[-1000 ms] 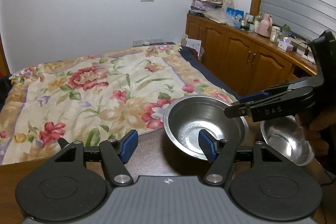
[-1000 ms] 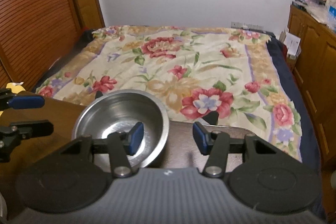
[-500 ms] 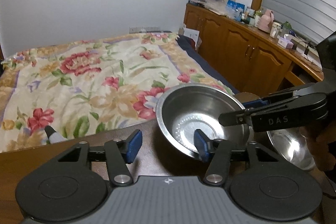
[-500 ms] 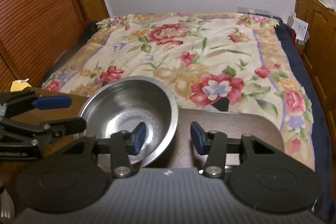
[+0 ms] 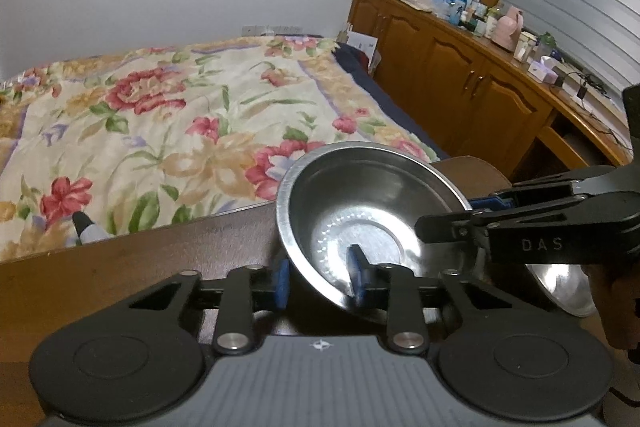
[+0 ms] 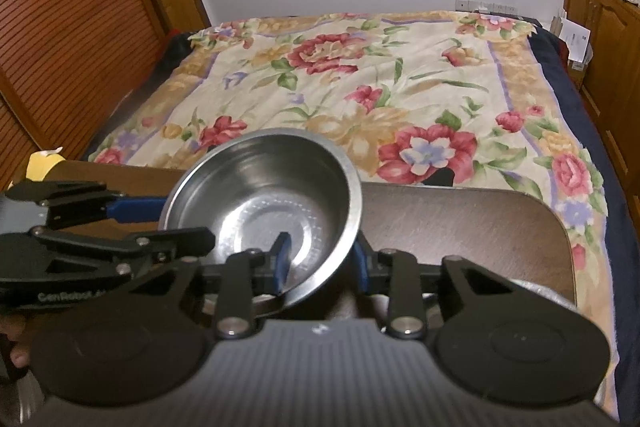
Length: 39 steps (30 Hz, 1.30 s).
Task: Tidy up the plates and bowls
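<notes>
A steel bowl [image 5: 372,203] is held up over the dark wooden table [image 5: 160,251], tilted. My left gripper [image 5: 320,279] is shut on its near left rim, one pad inside and one outside. My right gripper [image 6: 320,263] is shut on its near right rim in the same way; the bowl also shows in the right wrist view [image 6: 268,195]. Each gripper shows from the side in the other's view. A second steel bowl [image 5: 560,287] sits on the table at the right, partly hidden behind my right gripper.
A bed with a floral cover [image 5: 160,115] lies just beyond the table's far edge. Wooden cabinets [image 5: 460,67] with clutter on top run along the right wall. A slatted wooden door [image 6: 60,27] stands at the left. A marker pen [image 5: 86,227] lies at the table's far edge.
Both grippers have closed from wide open onto the bowl's rim, and the bowl has tilted up off the table.
</notes>
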### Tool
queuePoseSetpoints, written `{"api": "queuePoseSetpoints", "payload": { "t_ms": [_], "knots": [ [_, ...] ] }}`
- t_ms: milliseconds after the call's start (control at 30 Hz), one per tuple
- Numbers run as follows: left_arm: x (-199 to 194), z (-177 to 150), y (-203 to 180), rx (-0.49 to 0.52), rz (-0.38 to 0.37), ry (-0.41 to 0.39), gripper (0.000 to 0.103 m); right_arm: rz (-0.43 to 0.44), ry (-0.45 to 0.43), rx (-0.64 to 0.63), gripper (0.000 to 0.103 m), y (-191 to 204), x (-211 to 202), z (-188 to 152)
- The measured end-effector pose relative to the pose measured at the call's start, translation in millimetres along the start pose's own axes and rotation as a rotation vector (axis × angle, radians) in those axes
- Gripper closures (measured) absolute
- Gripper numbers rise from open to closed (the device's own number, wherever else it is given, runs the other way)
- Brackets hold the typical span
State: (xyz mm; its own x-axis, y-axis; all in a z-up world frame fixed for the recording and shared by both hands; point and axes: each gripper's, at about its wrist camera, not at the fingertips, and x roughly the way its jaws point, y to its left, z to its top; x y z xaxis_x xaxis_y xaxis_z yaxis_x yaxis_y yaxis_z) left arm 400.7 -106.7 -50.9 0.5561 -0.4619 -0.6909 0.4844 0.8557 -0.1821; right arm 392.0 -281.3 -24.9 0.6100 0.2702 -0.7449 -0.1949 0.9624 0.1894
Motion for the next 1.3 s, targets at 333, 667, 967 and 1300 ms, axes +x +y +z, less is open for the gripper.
{"api": "queuePoseSetpoints", "payload": {
  "t_ms": [333,667,967,1300],
  "knots": [
    [-36.3,-0.4,-5.5,0.005,0.015,-0.036,0.078,0.044,-0.035,0.052,0.083,9.3,-21.6,-7.8],
    [-95.6,-5.6,-25.9,0.042,-0.01,-0.11,0.078,0.039,-0.098,0.058,0.083,23.9,-66.9,-12.5],
    [-137.2,-21.5,-36.2,0.045,-0.022,-0.145,0.078,0.063,-0.148,0.052,0.083,40.1,-101.9,-26.7],
    [-160.4,-45.5,-44.3,0.032,-0.039,-0.139,0.078,0.12,-0.168,0.086,0.083,41.4,-119.6,-50.8]
  ]
}}
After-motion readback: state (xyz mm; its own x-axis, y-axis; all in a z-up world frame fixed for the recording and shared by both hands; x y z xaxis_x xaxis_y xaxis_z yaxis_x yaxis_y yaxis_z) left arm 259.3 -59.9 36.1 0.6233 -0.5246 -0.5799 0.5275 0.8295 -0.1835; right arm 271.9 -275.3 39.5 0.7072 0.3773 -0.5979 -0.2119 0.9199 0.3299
